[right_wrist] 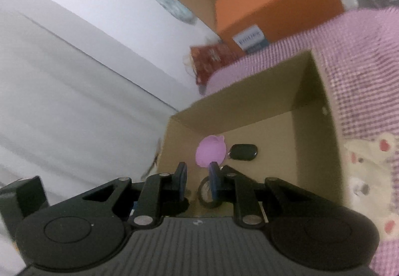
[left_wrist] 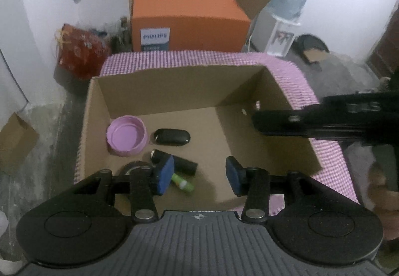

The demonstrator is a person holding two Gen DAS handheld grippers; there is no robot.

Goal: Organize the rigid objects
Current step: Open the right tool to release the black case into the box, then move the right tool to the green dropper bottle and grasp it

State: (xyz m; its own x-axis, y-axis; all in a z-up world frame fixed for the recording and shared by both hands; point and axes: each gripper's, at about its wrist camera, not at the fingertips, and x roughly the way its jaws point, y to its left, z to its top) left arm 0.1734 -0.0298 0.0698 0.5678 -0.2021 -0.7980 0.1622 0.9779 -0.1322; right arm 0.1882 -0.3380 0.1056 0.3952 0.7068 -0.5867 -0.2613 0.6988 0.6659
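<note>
Inside cardboard box (left_wrist: 159,91), pink round lid (left_wrist: 126,136), black key fob (left_wrist: 172,137)

The right gripper (right_wrist: 197,177) hangs over the near edge of an open cardboard box (right_wrist: 251,94), its blue fingers (right_wrist: 213,178) slightly apart with nothing between them. Inside lie a pink cap (right_wrist: 210,150), a black key fob (right_wrist: 244,152) just beside it, and a dark ring (right_wrist: 205,195).

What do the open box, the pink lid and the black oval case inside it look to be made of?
Open box: corrugated cardboard, matte brown, with raw cut edges. Pink lid: probably moulded plastic, smooth, slightly sheeny, with a ridged rim. Black oval case: likely hard plastic, glossy, showing soft highlights.
</note>
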